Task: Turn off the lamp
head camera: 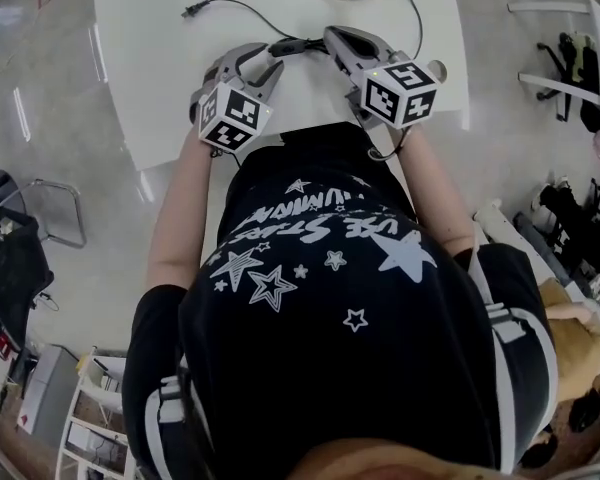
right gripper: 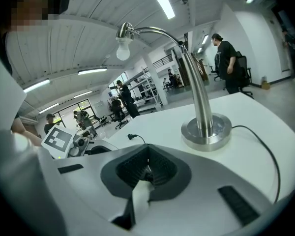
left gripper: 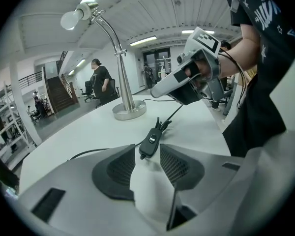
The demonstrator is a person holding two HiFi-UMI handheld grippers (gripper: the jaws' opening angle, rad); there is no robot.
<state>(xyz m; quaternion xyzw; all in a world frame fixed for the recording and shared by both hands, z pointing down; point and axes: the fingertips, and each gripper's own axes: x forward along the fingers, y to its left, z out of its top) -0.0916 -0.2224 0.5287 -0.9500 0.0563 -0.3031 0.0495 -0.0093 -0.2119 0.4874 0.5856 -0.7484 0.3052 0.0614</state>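
left gripper view: the left gripper (left gripper: 147, 147) has its jaws wide apart, pressing on nothing. the switch (left gripper: 150, 140) on the cord (left gripper: 173, 116) lies on the table (left gripper: 88, 132) straight ahead, its near end just at the gap between the pad tips. its long axis runs away along the jaws, leaning a little right.

right gripper view: the right gripper (right gripper: 148, 154) has its jaws together on a thin dark strand, which i take for the cord (the left gripper view shows it climbing from the switch's far end into those jaws). the switch itself does not show here. the lamp (right gripper: 202, 102) stands well beyond.

head view: only this one shows both grippers meeting over the switch, with the lamp's base at the far edge.

judgement: the left gripper is nearer. the rocker faces up, so the next move needs a pad on top, not a side squeeze.
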